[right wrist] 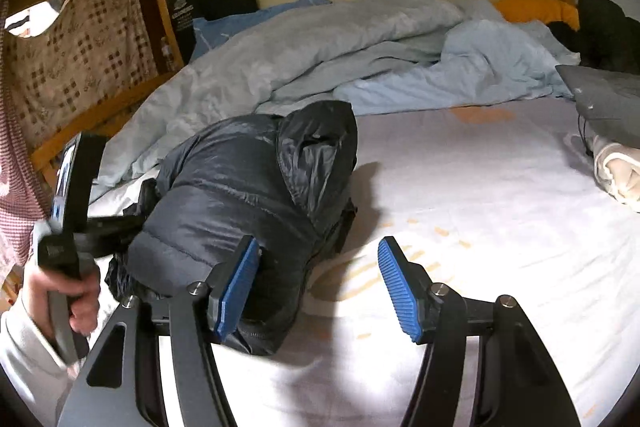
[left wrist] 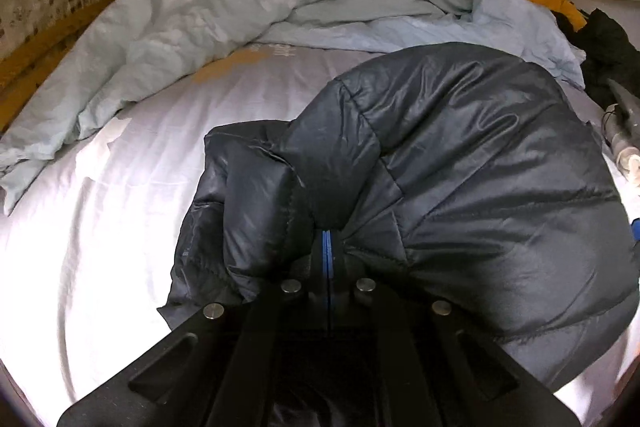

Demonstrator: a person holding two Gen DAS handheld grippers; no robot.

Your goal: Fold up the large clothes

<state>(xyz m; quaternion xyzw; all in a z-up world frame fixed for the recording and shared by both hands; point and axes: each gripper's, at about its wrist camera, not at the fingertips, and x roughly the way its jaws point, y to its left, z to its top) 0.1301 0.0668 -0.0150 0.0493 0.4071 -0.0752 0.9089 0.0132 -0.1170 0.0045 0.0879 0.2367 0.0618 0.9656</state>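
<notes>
dark puffer jacket (left wrist: 460,163) bunched on the bed, pinched by the left gripper (left wrist: 327,247)

the left gripper's 2 blue pads are pressed together on a fold of the jacket. the right gripper (right wrist: 316,291) stands apart, its left pad beside the jacket, holding nothing. the jacket lies on the white sheet (right wrist: 460,187), near a rumpled pale blue duvet (left wrist: 240,7).

Left tool (left wrist: 328,247) fingertips buried in puffer jacket (left wrist: 480,167) folds.
</notes>
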